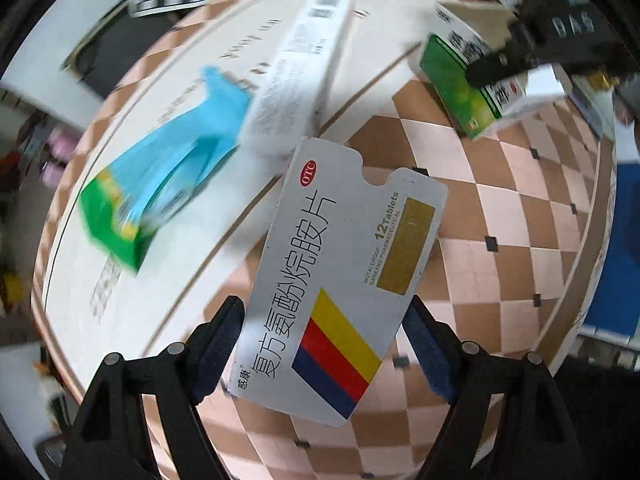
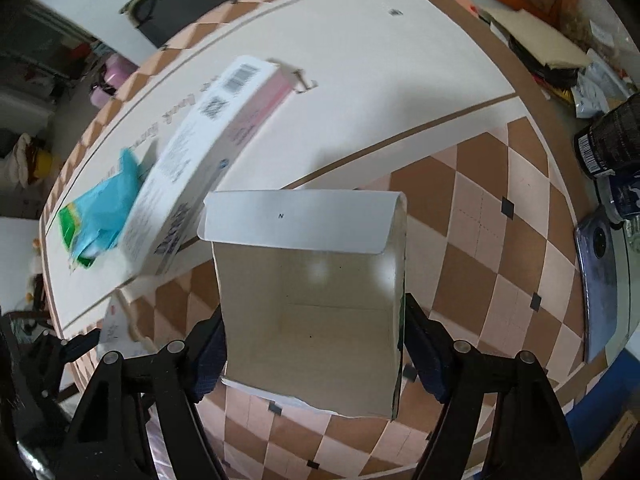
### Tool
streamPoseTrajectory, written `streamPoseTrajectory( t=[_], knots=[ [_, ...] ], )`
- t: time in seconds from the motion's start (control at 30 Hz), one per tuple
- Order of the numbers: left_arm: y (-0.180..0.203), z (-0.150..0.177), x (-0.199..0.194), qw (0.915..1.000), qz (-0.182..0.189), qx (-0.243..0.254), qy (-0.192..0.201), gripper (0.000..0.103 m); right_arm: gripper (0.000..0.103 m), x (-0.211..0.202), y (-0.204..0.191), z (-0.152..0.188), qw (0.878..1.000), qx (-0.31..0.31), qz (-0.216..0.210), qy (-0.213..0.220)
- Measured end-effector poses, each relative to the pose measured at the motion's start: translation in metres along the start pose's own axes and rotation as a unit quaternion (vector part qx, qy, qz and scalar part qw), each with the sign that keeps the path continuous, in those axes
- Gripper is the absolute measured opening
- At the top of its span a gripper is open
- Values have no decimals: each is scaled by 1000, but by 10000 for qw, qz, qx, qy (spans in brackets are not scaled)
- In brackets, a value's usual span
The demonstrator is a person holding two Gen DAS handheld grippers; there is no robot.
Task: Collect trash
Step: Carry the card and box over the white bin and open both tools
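A flat grey cardboard tablet box (image 1: 340,280) with yellow, red and blue stripes is clamped in the left tool (image 1: 324,344). The right tool (image 2: 316,340) grips an open, empty carton (image 2: 312,300). Both hang above the checkered surface (image 1: 500,208), near a long white box (image 2: 200,160) and crumpled blue-green packaging (image 1: 160,196).

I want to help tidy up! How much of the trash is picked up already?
Nothing looks binned yet. In hand: the left gripper grips a silver pill box, and the right gripper grips an open green box. Left on the table: a long white box and a crumpled blue packet.
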State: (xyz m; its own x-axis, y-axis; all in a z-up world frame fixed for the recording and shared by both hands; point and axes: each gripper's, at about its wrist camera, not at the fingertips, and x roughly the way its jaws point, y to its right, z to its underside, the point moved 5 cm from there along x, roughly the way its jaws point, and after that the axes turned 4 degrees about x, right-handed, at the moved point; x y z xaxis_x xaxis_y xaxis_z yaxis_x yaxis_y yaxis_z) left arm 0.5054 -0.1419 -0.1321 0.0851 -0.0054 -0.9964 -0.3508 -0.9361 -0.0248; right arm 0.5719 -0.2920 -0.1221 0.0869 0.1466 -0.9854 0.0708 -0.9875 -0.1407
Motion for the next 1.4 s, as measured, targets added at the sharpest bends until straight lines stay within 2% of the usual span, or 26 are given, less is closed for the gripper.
streamPoseTrajectory(
  t=[0.03,0.17,0.37,0.53,0.63,0.77,0.93,1.07,1.2,1.4],
  knots=[
    [0,23,-12,9998,-33,-193,86,79,79,-3,-4,6,10000,-56,2,44],
    [1,54,-47,9948,-160,-890,474,79,78,-27,-24,41,9989,-351,-69,293],
    [15,118,-103,9761,-409,-1810,1127,79,78,-66,-48,117,9949,-687,-302,666],
    [40,190,-142,9569,-765,-2313,1580,79,78,-93,-70,212,9888,-947,-524,1024],
    [55,236,-157,9465,-879,-2598,1701,79,78,-103,-77,269,9876,-991,-559,1079],
    [79,294,-162,9378,-937,-2889,1682,79,78,-106,-83,351,9873,-1037,-633,1020],
    [105,352,-139,9317,-789,-3276,1356,79,78,-86,-80,433,9897,-1142,-614,606],
    [122,389,-102,9270,-539,-3578,983,79,78,-52,-74,477,9902,-1282,-519,217],
    [133,414,-50,9204,-332,-3859,538,79,78,0,-64,510,9894,-1357,-427,-292],
    [139,436,43,9043,-88,-4267,75,79,78,106,-46,541,9851,-1454,-220,-890]
  ],
)
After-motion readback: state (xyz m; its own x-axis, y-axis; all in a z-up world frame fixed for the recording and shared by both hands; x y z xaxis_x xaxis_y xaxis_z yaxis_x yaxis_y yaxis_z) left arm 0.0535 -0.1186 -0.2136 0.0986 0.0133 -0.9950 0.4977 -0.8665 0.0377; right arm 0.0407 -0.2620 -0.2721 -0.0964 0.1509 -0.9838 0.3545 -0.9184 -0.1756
